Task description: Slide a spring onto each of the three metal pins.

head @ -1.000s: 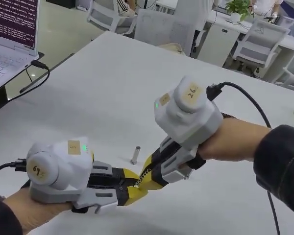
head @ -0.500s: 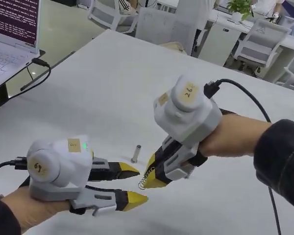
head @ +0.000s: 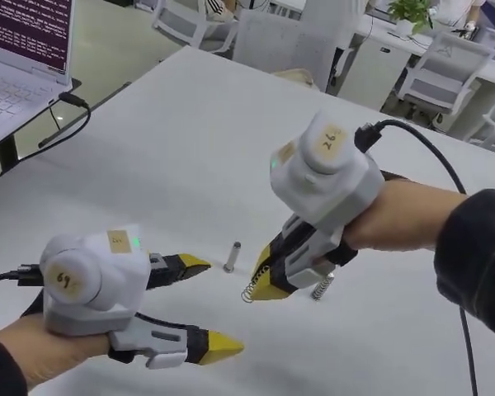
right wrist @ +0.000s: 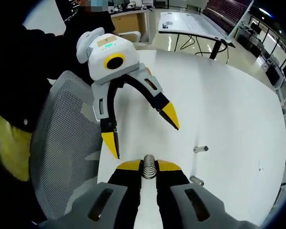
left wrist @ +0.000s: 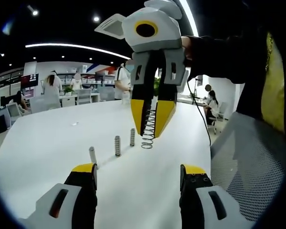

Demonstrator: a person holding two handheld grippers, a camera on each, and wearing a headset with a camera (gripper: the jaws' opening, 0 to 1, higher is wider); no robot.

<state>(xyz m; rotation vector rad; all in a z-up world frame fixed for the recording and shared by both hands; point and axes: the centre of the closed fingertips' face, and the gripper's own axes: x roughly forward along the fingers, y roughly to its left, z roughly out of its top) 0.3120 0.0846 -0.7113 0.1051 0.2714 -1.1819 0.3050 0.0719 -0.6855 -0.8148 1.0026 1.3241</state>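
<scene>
Tightly nipped between the right gripper's (head: 270,285) jaws, a spring (left wrist: 148,130) hangs near a bare pin (head: 231,256) on the counter (head: 173,148). Facing them, the left gripper's (head: 216,305) jaws gape wide, empty. Past the bare pin, two sprung pins (left wrist: 117,145) (left wrist: 132,137) apparently carry springs already.

Your left gripper (head: 219,305) lies near the bare pin (head: 231,256), jaws spread wide. Your right gripper (head: 264,289), just beside that pin, points down, pinching a spring (head: 248,290).
</scene>
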